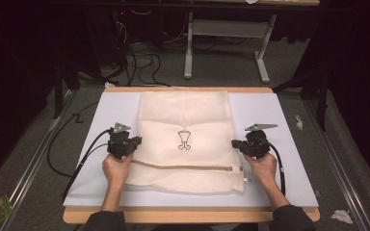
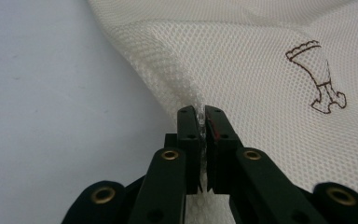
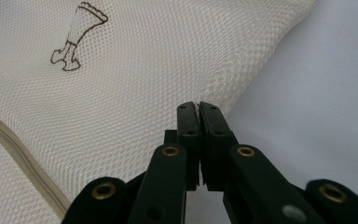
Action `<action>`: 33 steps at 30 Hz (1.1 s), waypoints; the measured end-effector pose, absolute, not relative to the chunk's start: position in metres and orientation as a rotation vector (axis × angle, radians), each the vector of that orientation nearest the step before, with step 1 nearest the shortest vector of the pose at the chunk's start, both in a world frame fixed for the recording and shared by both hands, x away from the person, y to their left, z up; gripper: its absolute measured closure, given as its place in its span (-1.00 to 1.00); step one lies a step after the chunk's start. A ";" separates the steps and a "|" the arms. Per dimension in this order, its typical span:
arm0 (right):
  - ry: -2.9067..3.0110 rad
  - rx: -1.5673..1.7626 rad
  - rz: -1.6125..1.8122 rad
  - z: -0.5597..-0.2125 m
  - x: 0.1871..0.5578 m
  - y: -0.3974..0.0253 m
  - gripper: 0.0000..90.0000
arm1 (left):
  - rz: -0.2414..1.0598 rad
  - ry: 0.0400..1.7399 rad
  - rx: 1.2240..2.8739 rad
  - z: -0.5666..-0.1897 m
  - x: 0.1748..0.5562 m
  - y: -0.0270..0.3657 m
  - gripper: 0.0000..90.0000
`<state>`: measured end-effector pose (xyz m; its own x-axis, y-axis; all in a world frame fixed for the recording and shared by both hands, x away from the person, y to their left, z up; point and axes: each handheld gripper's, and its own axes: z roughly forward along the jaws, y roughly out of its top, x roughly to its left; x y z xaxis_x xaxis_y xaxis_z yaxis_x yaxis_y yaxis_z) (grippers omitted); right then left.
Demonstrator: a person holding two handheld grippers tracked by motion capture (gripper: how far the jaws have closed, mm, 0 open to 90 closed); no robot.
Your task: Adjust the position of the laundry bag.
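Observation:
A cream mesh bag (image 1: 185, 120) lies flat on the white board (image 1: 289, 144), with a small brown printed figure (image 1: 184, 139) at its middle and a tan zipper (image 1: 183, 168) across its near part. My left gripper (image 1: 135, 143) is at the bag's left edge. In the left gripper view it (image 2: 201, 112) is shut on a pinched ridge of the mesh (image 2: 261, 56), which shows between the jaws. My right gripper (image 1: 235, 143) is at the bag's right edge. In the right gripper view it (image 3: 198, 107) is shut where the mesh edge (image 3: 144, 70) meets the jaw tips.
The white board rests on a wooden table (image 1: 188, 214) with bare white margins left and right of the bag. Cables (image 1: 84, 159) trail from both grippers. Beyond the table stand a grey frame (image 1: 226, 43) and floor cables; paper scraps (image 1: 341, 215) lie on the floor.

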<state>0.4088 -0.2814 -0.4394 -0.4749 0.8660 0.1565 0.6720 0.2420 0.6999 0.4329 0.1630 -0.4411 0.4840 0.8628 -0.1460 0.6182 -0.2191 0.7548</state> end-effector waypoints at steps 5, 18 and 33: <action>2.237 1.459 1.068 -0.440 0.405 -0.294 0.97 | 0.364 1.227 1.925 -0.441 0.435 0.153 0.91; 2.197 1.484 1.047 -0.438 0.399 -0.318 0.97 | 0.333 1.200 1.920 -0.440 0.437 0.133 0.91; 2.188 1.522 1.023 -0.452 0.395 -0.334 0.94 | 0.368 1.205 1.967 -0.448 0.437 0.121 0.87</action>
